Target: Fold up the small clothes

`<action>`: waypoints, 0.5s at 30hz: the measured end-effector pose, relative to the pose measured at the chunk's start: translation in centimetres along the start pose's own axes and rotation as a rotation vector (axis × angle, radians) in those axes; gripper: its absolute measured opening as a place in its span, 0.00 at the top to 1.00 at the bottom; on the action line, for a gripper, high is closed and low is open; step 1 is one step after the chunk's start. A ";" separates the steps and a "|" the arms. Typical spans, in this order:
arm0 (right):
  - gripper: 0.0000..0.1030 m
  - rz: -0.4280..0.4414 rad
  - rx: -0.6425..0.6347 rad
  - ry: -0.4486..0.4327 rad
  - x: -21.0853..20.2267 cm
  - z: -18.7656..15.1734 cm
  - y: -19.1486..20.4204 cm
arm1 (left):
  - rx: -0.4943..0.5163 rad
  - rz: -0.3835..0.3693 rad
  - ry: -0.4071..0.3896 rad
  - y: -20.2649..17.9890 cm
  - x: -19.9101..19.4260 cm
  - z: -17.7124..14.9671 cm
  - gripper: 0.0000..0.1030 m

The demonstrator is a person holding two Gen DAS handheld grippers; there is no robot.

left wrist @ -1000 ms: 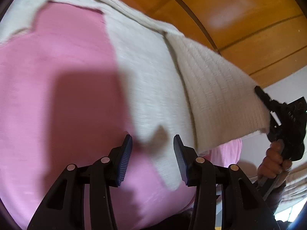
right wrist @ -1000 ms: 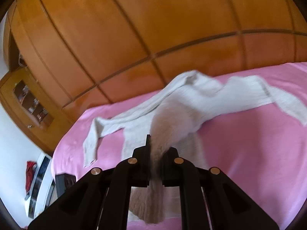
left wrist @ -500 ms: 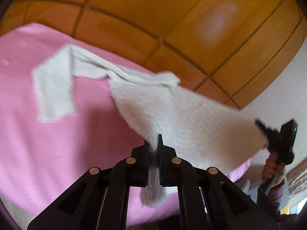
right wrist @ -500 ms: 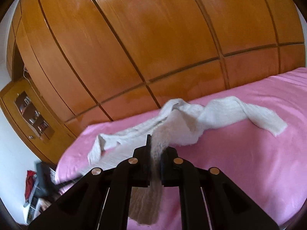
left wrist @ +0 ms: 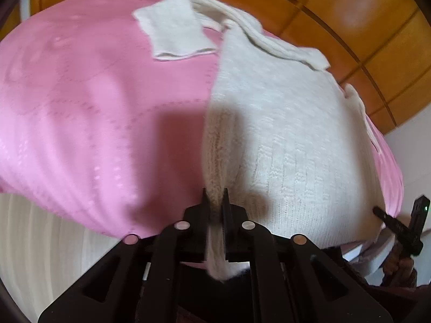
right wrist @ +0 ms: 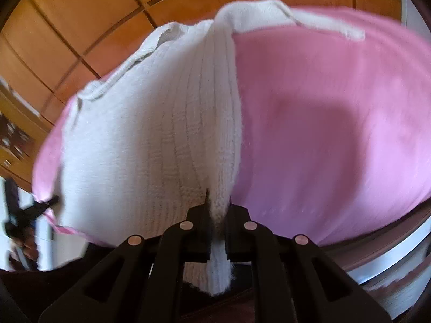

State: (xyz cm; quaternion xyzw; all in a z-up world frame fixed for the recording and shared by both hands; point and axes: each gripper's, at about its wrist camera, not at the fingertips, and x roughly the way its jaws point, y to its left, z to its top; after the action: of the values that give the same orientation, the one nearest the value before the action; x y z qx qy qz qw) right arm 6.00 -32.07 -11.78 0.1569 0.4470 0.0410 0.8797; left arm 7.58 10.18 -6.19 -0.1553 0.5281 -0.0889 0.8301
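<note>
Two hand-held grippers pinching sweater [left wrist: 282, 123] hem — pink bedspread [left wrist: 94, 107] beside.

My left camera sits just behind my left gripper [left wrist: 215, 202] and looks steeply down and forward, close over the white sweater [left wrist: 282, 134] on the pink bedspread [left wrist: 94, 107], with the wooden wardrobe [left wrist: 363, 27] far behind. My right camera rides behind my right gripper [right wrist: 218, 204], equally near, facing the same way. Both views share the sweater, bedspread and wardrobe; each catches the other gripper at its edge, at the sweater's near corner.
</note>
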 end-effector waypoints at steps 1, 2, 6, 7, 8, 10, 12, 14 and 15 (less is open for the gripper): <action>0.79 -0.024 -0.011 -0.017 -0.4 0.3 0.1 | 0.017 0.011 -0.014 -0.2 -0.1 0.3 0.87; 0.68 -0.063 -0.031 -0.062 -0.8 0.7 0.2 | 0.019 0.018 -0.035 0.1 -0.2 0.8 0.69; 0.33 -0.063 -0.083 -0.184 -1.7 2.8 2.7 | -0.076 0.096 -0.180 2.3 -1.5 1.8 0.40; 0.27 -0.044 -0.096 -0.194 -1.4 3.4 3.6 | -0.094 0.107 -0.191 2.8 -1.5 2.6 0.40; 0.25 -0.023 -0.117 -0.205 -0.7 4.0 4.9 | -0.122 0.127 -0.203 3.4 -1.4 3.4 0.40; 0.24 0.006 -0.153 -0.197 0.6 4.4 7.2 | -0.173 0.159 -0.232 4.6 -1.4 4.8 0.40; 0.24 0.041 -0.186 -0.181 2.7 4.8 9.9 | -0.183 0.189 -0.269 4.9 -1.5 6.2 0.40; 0.24 0.074 -0.204 -0.154 4.7 5.2 11.9 | -0.111 0.248 -0.318 3.9 -1.4 7.2 0.40; 0.24 0.095 -0.212 -0.143 5.4 5.3 12.7 | -0.011 0.303 -0.336 2.7 -0.9 7.7 0.40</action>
State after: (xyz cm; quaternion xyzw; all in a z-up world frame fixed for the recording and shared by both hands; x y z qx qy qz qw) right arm 14.31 -20.14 -9.10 0.0865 0.3684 0.1181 0.9180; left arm 14.10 14.29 -3.37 -0.0913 0.4002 0.0667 0.9094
